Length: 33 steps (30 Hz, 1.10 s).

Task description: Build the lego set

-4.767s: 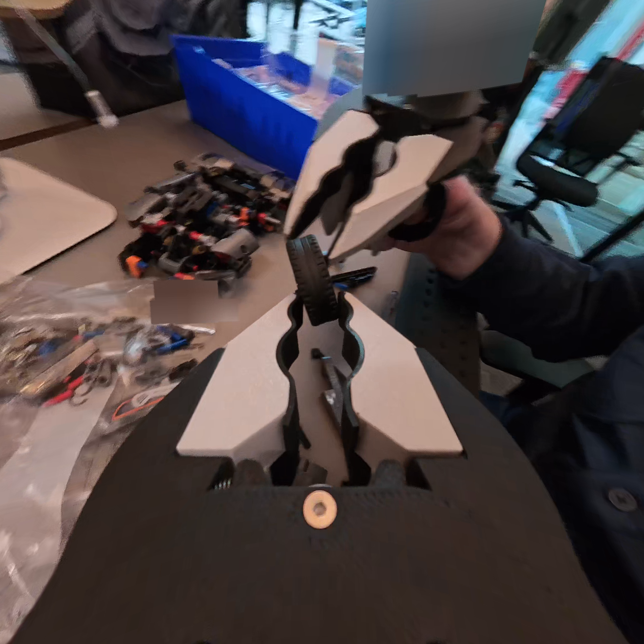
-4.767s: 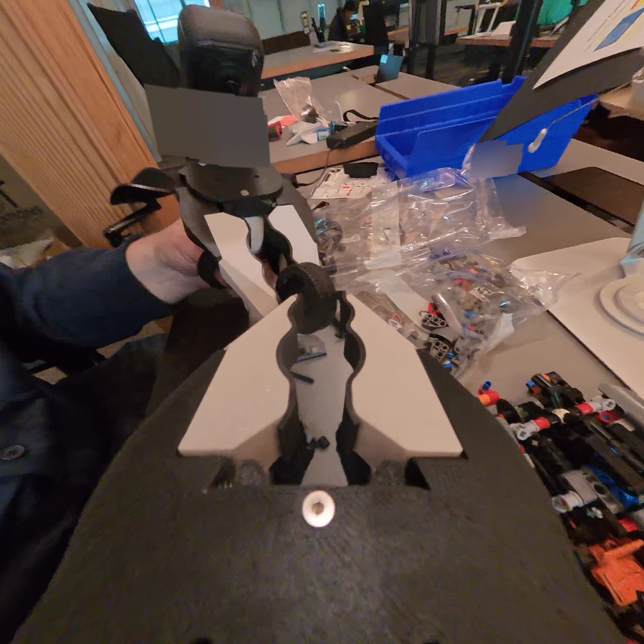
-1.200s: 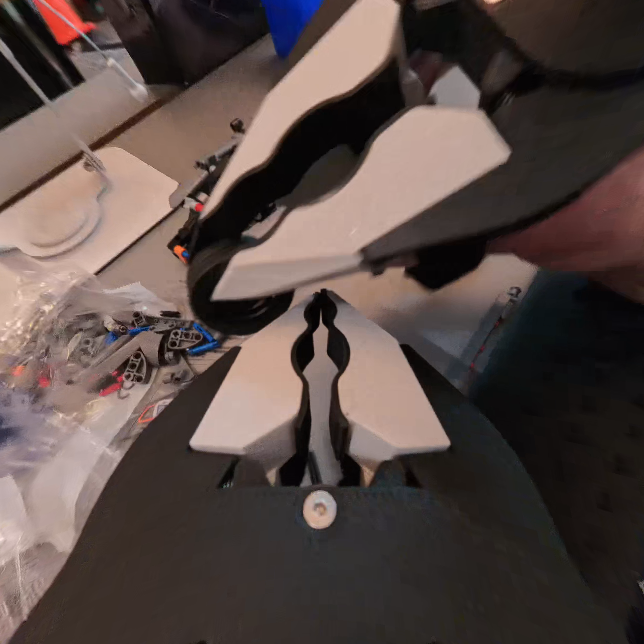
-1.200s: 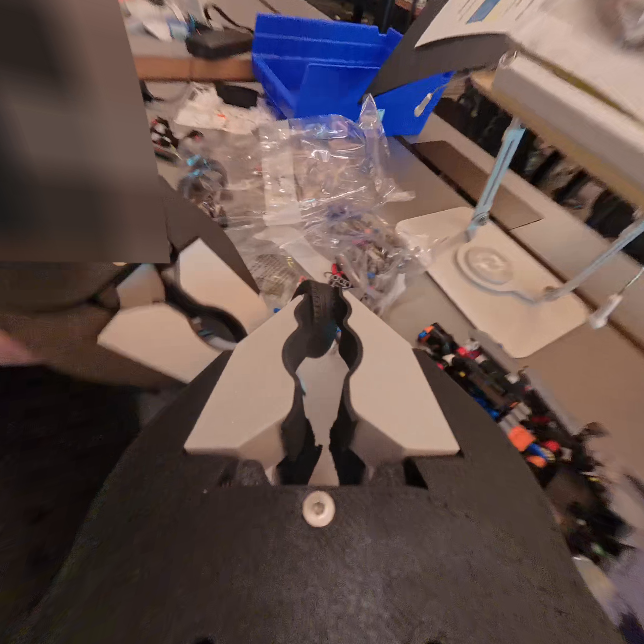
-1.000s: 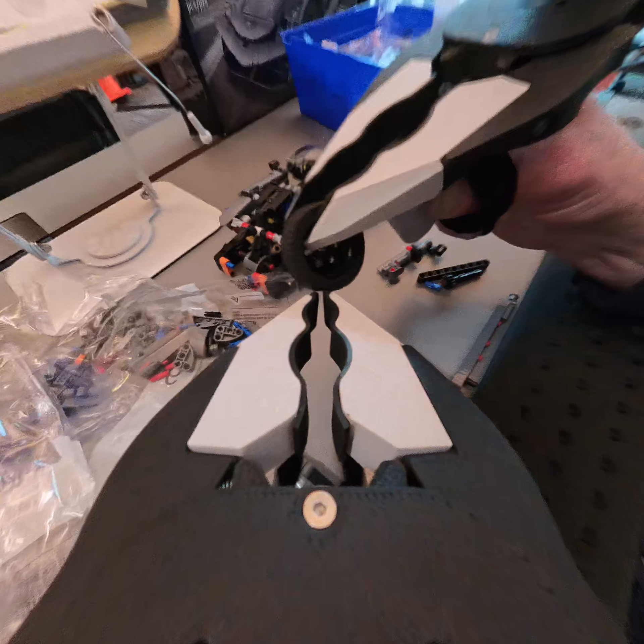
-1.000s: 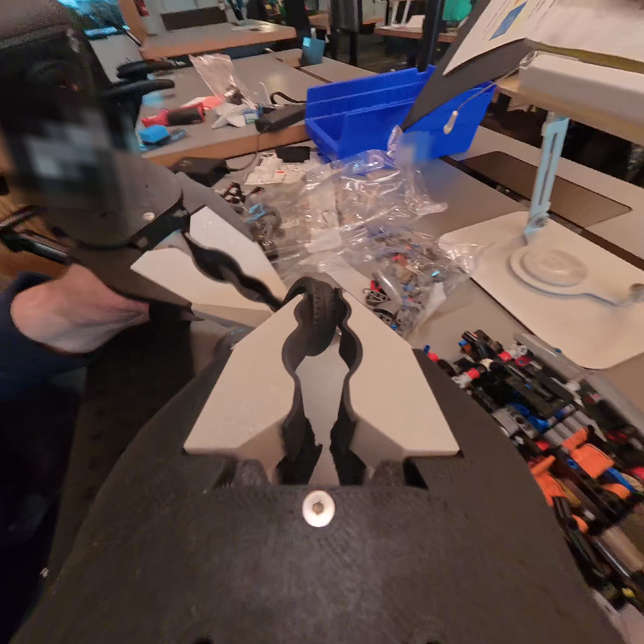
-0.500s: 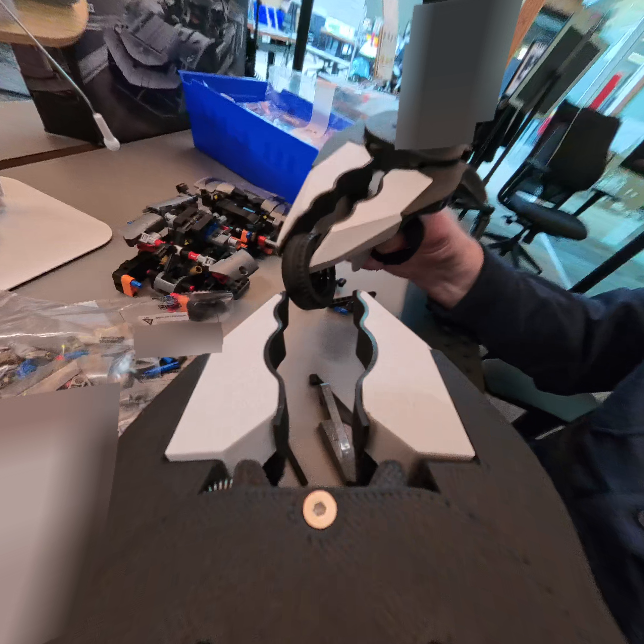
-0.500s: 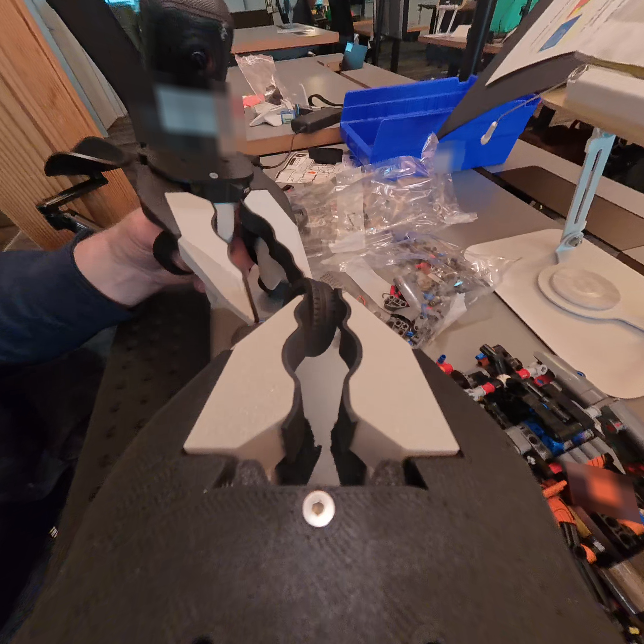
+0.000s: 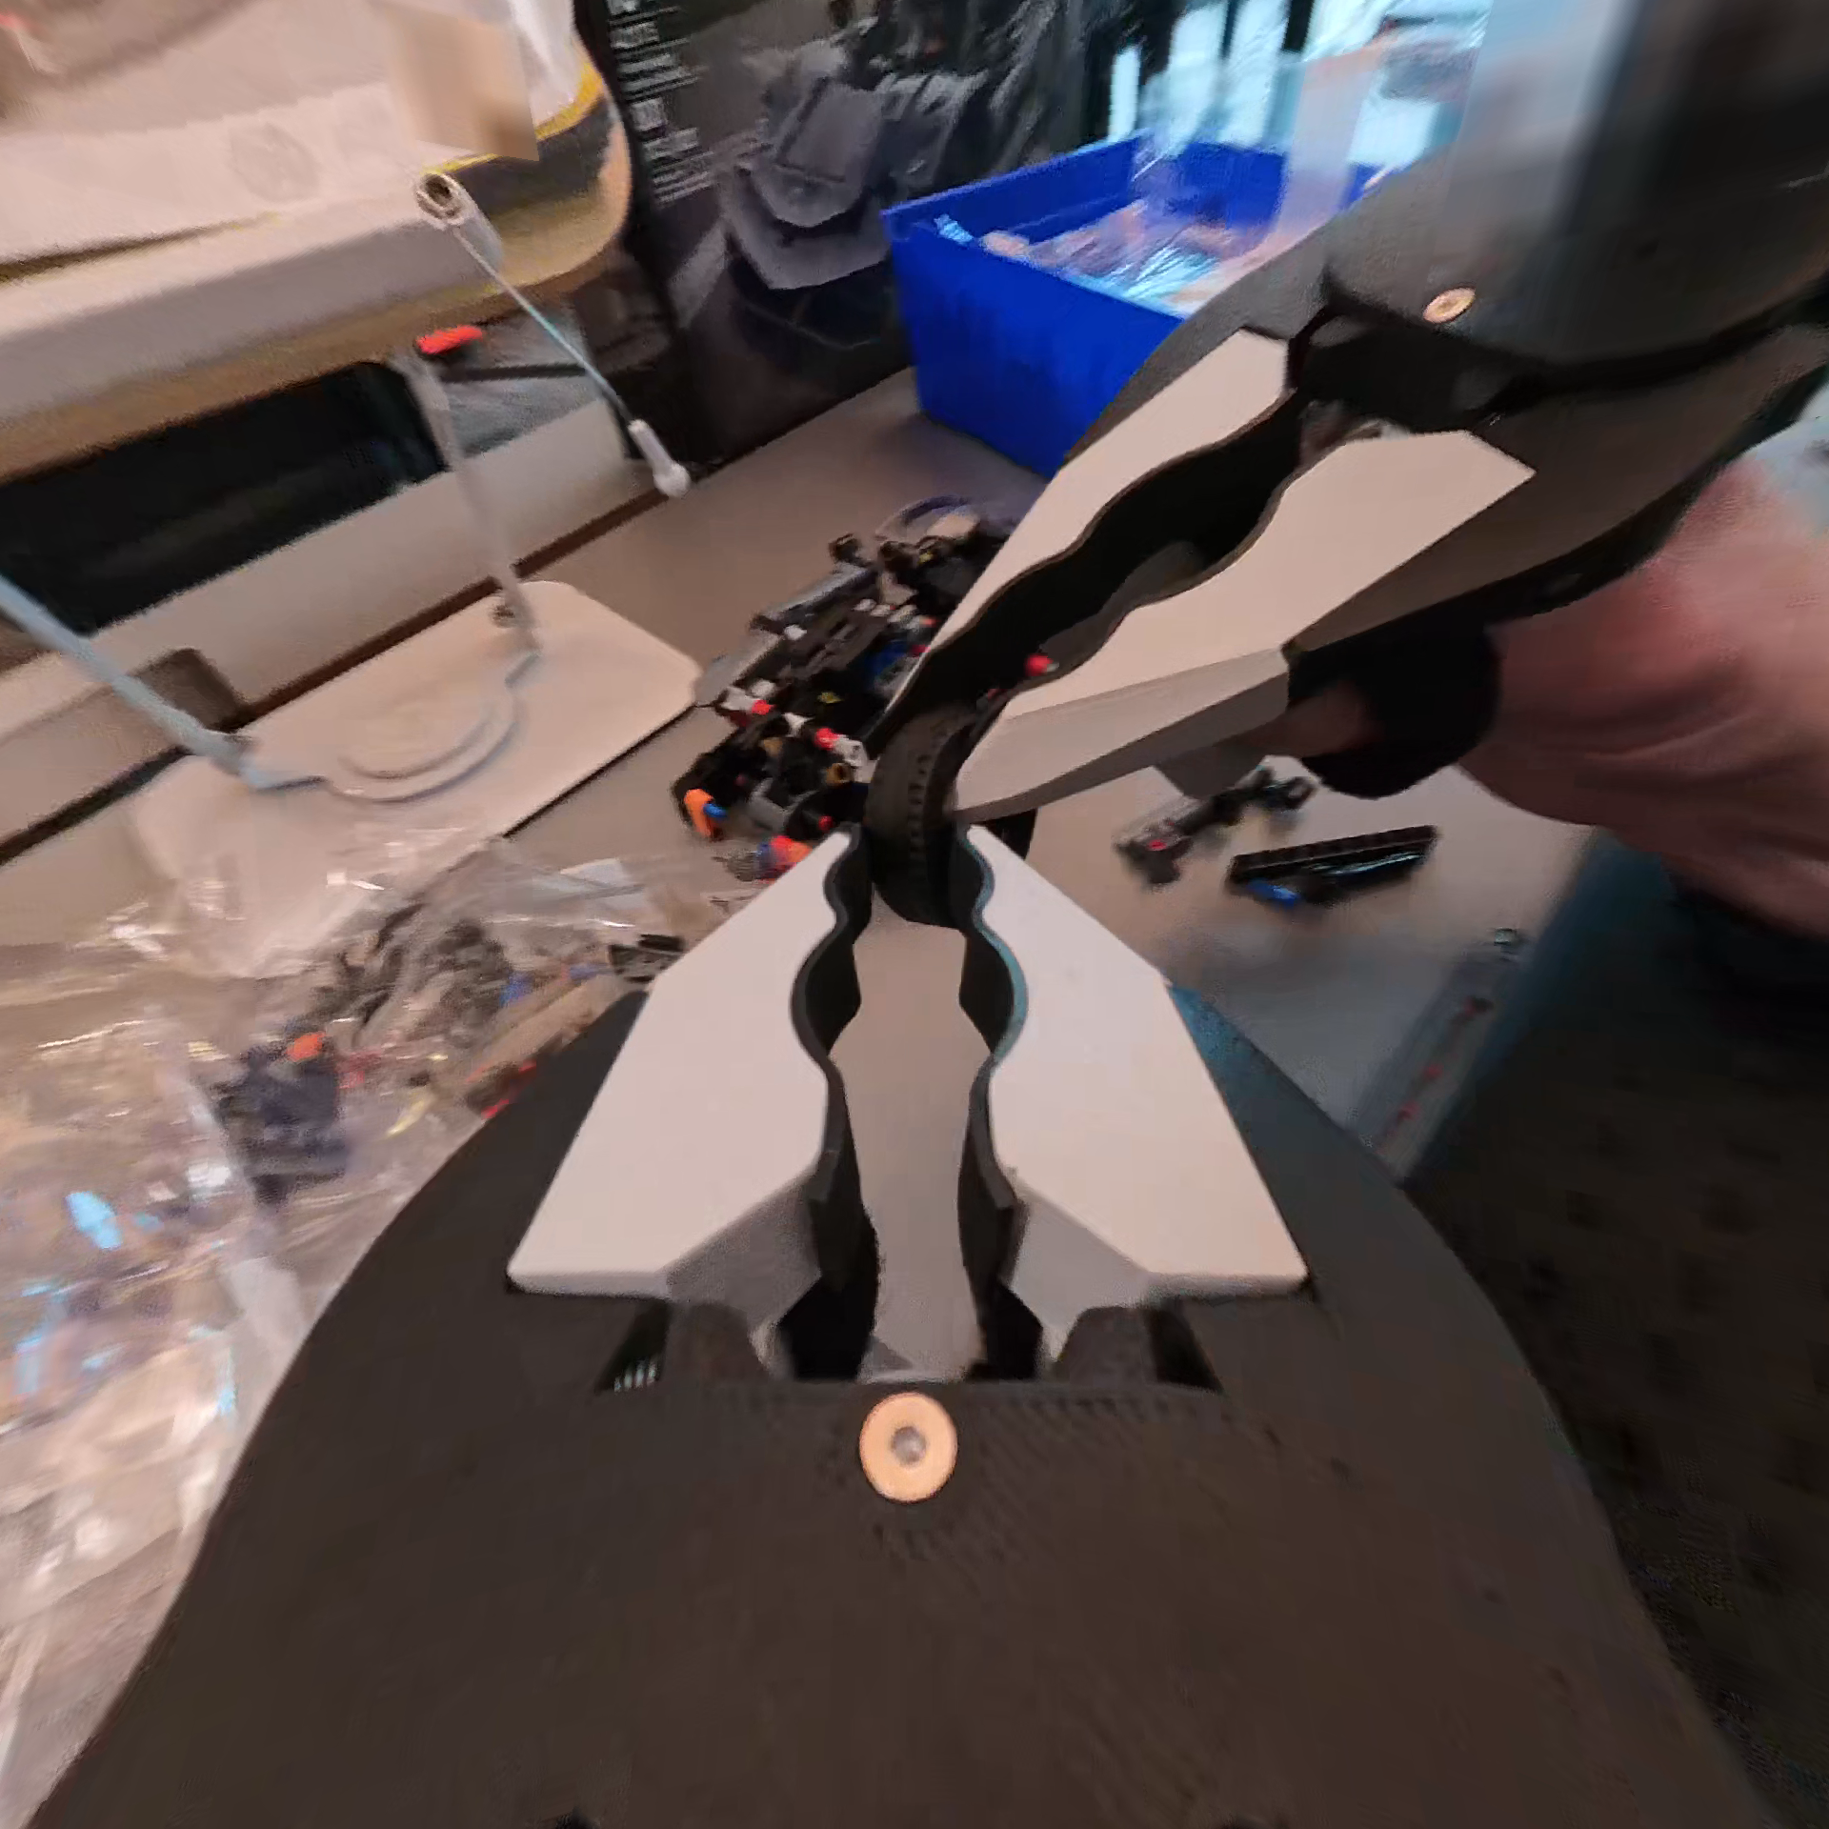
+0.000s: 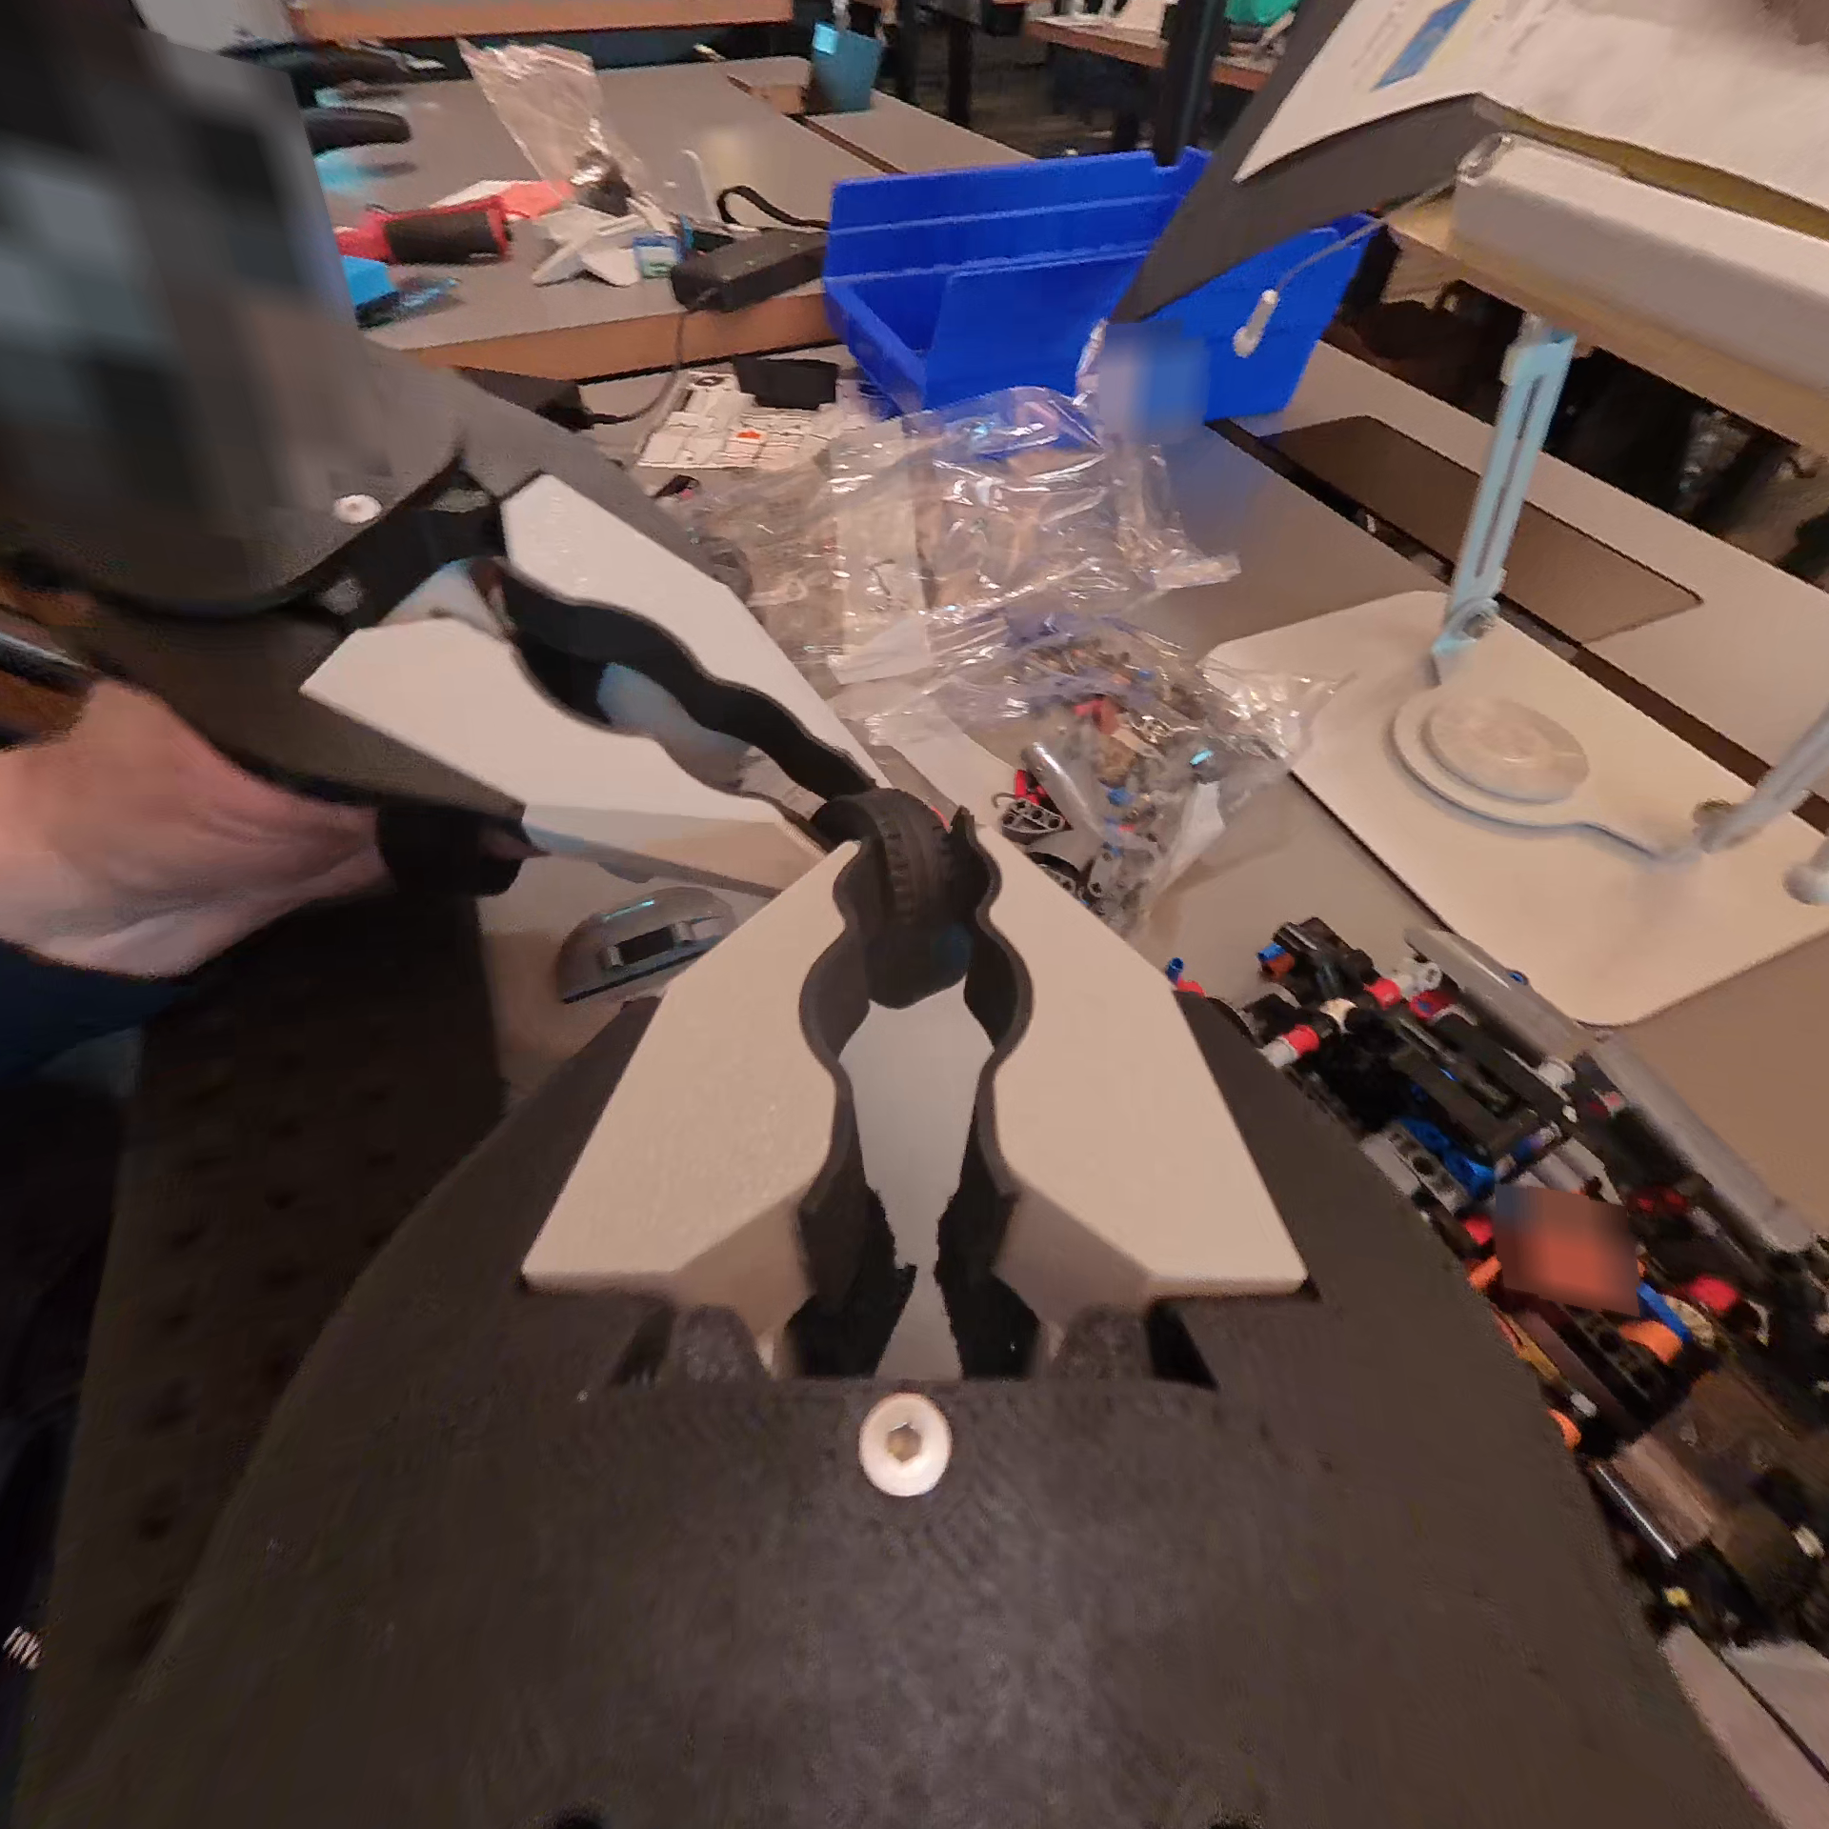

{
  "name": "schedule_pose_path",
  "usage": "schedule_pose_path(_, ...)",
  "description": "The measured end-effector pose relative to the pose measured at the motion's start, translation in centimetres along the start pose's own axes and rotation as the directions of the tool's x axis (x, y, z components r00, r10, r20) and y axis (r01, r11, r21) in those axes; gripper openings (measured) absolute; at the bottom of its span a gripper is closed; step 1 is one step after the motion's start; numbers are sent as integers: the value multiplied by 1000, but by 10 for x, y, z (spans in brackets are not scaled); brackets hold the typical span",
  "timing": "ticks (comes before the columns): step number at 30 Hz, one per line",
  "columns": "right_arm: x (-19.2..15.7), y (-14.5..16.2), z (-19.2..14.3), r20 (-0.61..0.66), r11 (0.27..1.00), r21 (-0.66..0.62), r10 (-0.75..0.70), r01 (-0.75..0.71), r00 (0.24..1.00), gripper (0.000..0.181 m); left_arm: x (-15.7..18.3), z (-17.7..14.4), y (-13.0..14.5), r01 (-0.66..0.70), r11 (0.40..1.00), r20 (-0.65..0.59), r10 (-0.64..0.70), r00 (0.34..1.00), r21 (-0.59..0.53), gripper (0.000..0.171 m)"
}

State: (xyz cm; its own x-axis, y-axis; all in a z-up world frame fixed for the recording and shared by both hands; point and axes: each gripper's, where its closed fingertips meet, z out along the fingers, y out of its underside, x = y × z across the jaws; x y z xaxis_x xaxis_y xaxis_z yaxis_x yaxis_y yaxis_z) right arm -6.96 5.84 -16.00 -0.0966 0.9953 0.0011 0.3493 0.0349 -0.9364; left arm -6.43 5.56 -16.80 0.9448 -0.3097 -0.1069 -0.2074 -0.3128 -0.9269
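Counted around the blue bin point(image 10: 1049, 287): one bin, one black wheel point(image 10: 906, 896) held in front of it, two grippers, one part-built model point(image 9: 841, 683) on the near side, one lamp base point(image 10: 1504, 752) right of it, and several clear bags point(image 10: 1000, 554) of pieces, too overlapped to number.

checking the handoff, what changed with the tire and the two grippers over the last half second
The left gripper, wide open half a second ago, has closed onto the tire. The right gripper kept its grip on the tire, so both hold it now. Both cameras swung, but the lego car and parts bags stay on the table.
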Motion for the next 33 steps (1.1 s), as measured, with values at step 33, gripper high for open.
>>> schedule_pose_path(33,0,-16,-11,-28,994,99,-40,43,999,19,-9,-4,-9,160,982,-31,-158,987,101,10)
